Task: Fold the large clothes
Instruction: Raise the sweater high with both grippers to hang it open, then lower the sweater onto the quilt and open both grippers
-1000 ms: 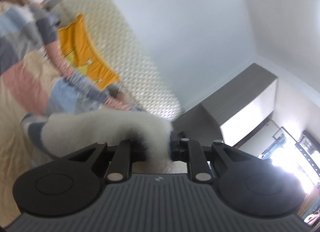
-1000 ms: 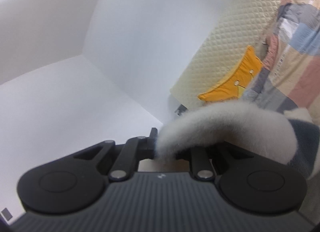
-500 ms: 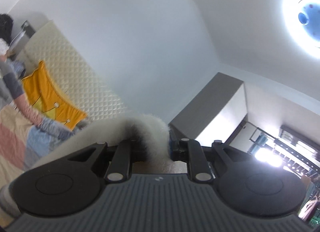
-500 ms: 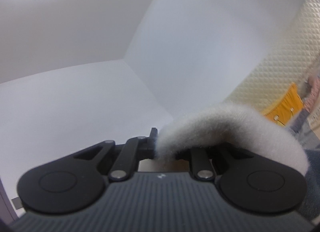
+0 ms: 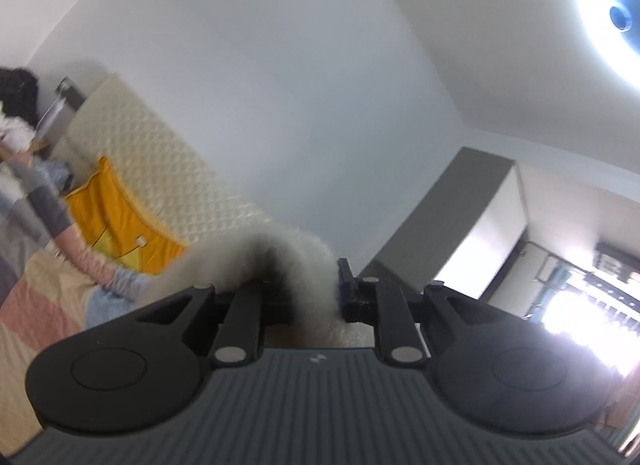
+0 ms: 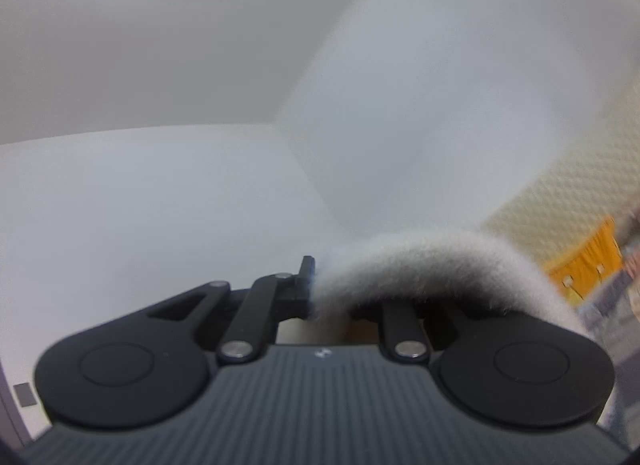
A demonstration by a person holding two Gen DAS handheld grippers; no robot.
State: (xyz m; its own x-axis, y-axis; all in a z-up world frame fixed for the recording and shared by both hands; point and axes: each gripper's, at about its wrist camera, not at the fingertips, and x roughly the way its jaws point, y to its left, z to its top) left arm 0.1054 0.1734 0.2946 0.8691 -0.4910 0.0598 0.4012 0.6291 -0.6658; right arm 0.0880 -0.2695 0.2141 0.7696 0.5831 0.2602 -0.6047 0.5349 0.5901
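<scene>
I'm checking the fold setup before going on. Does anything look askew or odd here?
Nothing looks damaged or spilled. Both grippers are shut on the fleece: the left gripper pinches a fluffy white edge, the right gripper another. An orange cloth leans against the cream headboard; tilted, not clearly misplaced.

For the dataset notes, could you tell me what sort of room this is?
Most likely a bedroom: a quilted cream headboard, a patchwork bedspread and a tall grey wardrobe.
</scene>
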